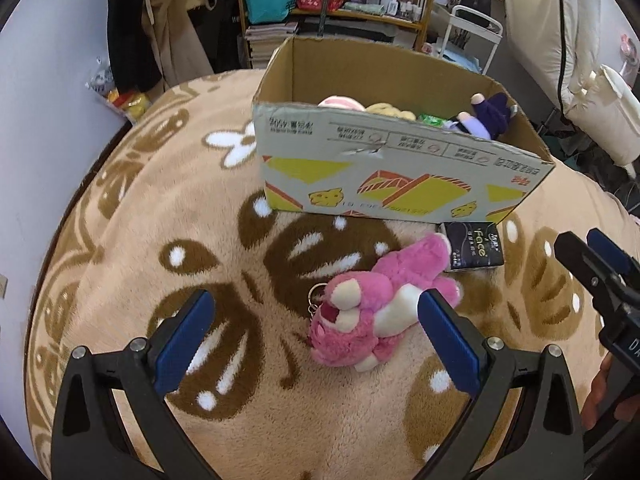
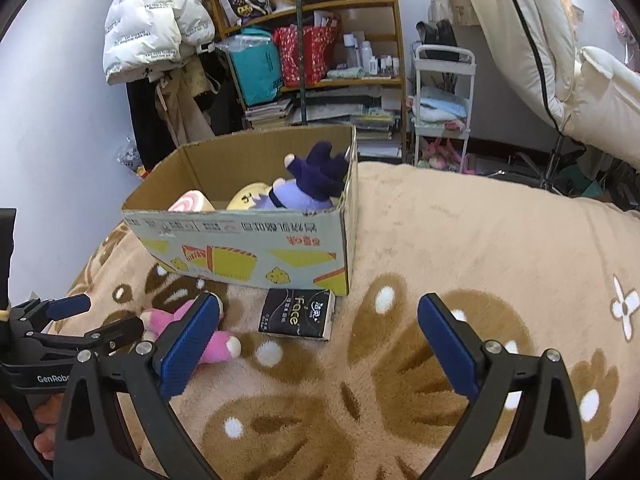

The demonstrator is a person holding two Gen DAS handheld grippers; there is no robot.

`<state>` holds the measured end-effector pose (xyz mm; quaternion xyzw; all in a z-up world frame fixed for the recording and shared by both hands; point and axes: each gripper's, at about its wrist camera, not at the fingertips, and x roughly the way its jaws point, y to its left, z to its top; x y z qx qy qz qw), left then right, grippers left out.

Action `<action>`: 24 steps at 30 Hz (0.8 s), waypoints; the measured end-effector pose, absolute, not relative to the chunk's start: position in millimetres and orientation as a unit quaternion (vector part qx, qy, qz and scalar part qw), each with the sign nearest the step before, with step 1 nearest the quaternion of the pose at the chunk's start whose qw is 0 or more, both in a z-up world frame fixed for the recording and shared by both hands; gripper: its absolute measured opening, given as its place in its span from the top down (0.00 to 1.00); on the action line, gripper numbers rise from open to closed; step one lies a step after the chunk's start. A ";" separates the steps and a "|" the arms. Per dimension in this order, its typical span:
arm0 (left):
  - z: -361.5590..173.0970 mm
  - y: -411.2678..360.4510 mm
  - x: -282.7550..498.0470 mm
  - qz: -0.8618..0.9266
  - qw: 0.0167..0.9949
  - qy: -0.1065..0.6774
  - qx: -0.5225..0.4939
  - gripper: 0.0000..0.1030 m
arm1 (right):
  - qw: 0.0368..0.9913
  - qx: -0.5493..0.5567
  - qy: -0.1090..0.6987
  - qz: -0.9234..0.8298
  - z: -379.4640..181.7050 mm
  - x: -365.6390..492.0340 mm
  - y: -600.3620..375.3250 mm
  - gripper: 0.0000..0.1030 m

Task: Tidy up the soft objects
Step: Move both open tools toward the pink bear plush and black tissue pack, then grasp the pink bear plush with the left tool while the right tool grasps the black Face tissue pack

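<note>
Toys inside the box are half hidden by its near wall: a purple doll, a yellow toy and a pink-white one show only their tops. In the right wrist view the pink bear is mostly covered by a blue finger. It is fluffy, pink with cream muzzle and belly, with a key ring at the head, and lies on the brown blanket before the box, near a black tissue pack. The left gripper is spread wide around the bear, not touching. The right gripper is released, empty.
</note>
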<state>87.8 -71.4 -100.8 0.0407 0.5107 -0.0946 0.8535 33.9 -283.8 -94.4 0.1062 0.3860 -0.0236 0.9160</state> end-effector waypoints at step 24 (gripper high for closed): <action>-151.6 -122.2 93.0 -0.150 0.812 0.547 0.142 0.03 | 0.884 0.150 0.443 0.011 -150.3 78.8 -283.6 0.00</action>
